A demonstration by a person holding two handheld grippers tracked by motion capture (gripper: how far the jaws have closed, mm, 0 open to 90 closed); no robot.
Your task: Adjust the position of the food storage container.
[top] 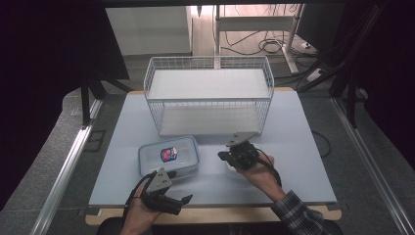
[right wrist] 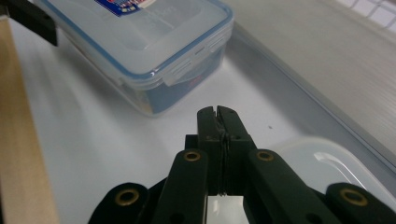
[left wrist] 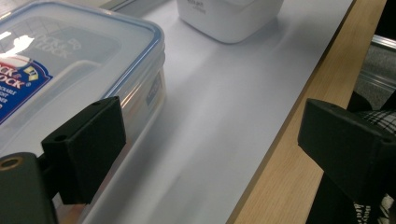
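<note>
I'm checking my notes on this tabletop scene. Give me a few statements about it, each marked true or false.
1. The left gripper has its jaws wide apart with nothing between them. True.
2. The right gripper is open. False: its jaws are shut together.
3. The clear lidded container sits inside the wire basket. False: it lies on the table in front of the basket.
4. The container's lid is on. True.
5. The wire basket is full. False: it holds nothing.
</note>
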